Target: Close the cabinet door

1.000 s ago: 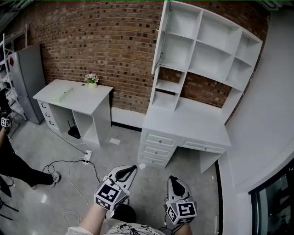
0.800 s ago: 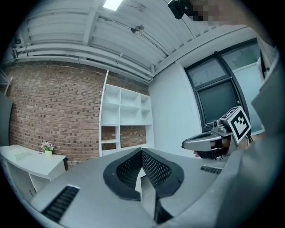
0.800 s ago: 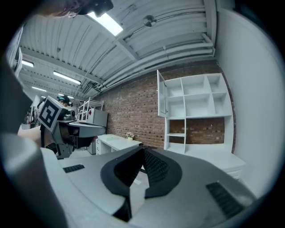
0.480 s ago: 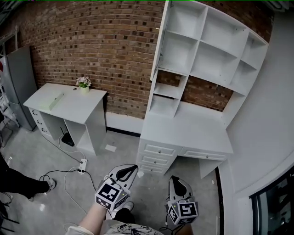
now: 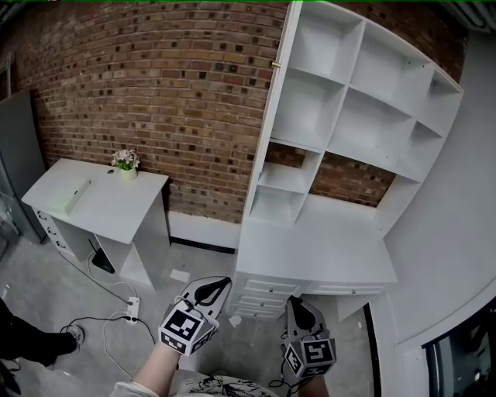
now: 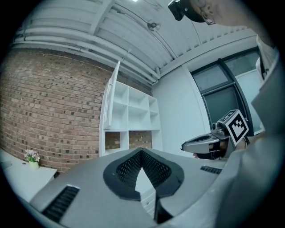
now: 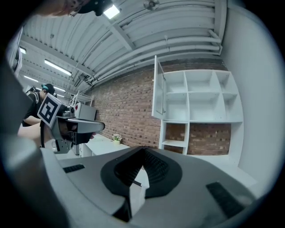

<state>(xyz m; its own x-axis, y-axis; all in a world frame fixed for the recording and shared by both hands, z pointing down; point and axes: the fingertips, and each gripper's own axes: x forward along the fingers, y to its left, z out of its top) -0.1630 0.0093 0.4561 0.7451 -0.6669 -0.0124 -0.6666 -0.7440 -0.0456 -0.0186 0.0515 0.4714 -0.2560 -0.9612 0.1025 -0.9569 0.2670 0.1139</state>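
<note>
Cabinet door, one, open; two hand-held grippers closed, empty.

Bright, even light from ceiling lamp; heavy fisheye bend, dark rounded corners, near foreground soft.

The left gripper and the right gripper are both showing smooth, pale grey shells that are tapering to a point. Each one is carrying a marker cube at its back, the left cube and the right cube displaying bold black-and-white square patterns. Up close, a black mesh lining is framing a teardrop hollow, and dark slotted vents are sitting on the shell. The person is wearing a white top printed with a dark line drawing.
</note>
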